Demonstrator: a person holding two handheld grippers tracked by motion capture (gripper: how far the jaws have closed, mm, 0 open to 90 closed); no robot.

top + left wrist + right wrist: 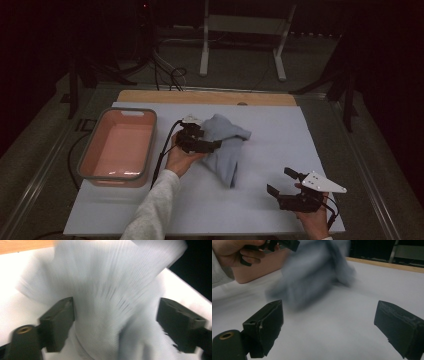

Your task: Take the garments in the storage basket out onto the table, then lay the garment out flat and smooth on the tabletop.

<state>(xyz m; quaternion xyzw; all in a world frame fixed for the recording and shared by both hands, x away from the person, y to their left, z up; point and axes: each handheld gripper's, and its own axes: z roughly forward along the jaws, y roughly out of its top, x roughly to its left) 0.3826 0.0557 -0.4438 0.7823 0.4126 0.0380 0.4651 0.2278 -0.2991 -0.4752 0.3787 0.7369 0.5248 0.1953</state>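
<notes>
A light blue-grey cloth (226, 146) lies crumpled on the white table top (285, 130), left of centre. My left gripper (211, 142) reaches into its left side from a hand in a white sleeve. In the left gripper view the blurred cloth (112, 300) hangs between the wide-apart jaws of the left gripper (115, 322); the right pad stands off it, so the gripper is open. My right gripper (281, 181) rests near the table's front right edge, open and empty. The right gripper view looks past the right gripper (329, 325) at the blurred cloth (314, 275).
A pink bin (90, 150) with a grey rim sits at the table's left side, seemingly empty. A wooden strip (205, 97) runs along the far edge. Beyond it cables and a metal stand (240, 30) are on the floor.
</notes>
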